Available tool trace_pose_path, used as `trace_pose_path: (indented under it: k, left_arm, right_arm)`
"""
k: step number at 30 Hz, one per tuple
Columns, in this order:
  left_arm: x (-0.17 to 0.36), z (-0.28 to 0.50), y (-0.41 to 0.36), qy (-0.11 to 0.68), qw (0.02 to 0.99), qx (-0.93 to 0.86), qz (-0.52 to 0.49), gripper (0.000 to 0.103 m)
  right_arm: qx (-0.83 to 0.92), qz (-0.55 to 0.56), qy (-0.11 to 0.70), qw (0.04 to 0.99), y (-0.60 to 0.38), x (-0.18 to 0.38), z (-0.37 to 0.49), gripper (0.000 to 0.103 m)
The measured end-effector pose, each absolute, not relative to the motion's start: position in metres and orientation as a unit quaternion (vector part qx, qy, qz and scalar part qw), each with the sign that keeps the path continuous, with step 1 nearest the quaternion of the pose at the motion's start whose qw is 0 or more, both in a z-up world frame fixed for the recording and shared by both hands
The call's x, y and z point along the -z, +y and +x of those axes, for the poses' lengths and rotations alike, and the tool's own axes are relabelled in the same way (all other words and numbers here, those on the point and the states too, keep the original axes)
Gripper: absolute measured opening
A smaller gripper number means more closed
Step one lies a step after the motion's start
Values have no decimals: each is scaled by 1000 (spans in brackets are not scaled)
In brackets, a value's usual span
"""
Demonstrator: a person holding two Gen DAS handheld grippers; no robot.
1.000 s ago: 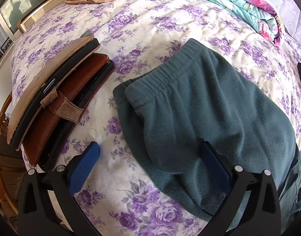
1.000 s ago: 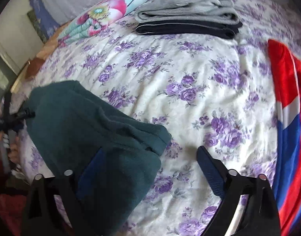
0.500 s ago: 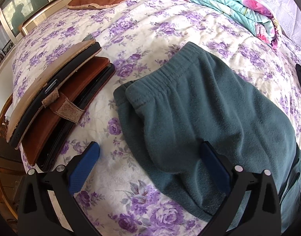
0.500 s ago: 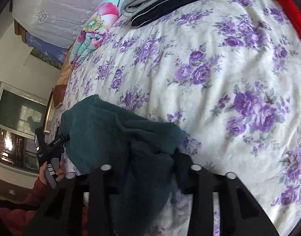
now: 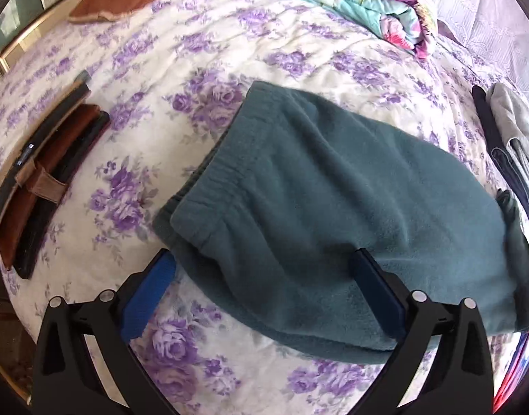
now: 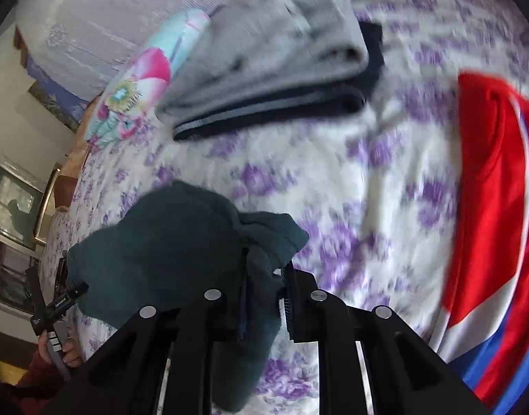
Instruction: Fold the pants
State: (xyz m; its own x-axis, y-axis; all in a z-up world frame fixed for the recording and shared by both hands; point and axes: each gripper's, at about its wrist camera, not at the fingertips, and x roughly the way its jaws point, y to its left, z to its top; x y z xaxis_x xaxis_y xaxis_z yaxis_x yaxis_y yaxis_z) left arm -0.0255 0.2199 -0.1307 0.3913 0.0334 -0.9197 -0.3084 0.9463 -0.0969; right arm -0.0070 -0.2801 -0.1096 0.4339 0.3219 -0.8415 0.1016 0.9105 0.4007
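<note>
The right gripper (image 6: 264, 297) was clamped on a bunched end of the teal fleece pants (image 5: 333, 207) at frame centre on the purple-flowered bedspread (image 5: 230, 34), while the left gripper (image 5: 264, 273) gaped empty over them; thick fleece could slip free, spoiling the fold.

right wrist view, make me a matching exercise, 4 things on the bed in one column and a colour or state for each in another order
Things:
1. pants
2. folded clothes stack
3. striped garment
4. rolled quilt

States:
A. red, white and blue, at the right
B. pinched in the right gripper
C. grey over dark navy
D. turquoise with pink flowers

Pairs: 1-B, 2-C, 3-A, 4-D
</note>
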Motion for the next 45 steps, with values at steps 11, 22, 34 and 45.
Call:
trace_pose_path:
  k: [11,22,34,45]
  left_arm:
    - [130,-32,230,562,809,-98,-142,99]
    - [129,-38,240,567,800,-97,-168,98]
    - [132,-32,239,569,799,-102,-166,99]
    - [131,-31,241,574,797,-92,-165,98]
  right_arm:
    - [-122,19,463,878,-160,60,-10,48]
    - [-117,-83,491,860,-73,127,54,31]
    - [-202,34,453,868,-109,70,26,5]
    - [-274,-46,500,820,-74,106,-34,17]
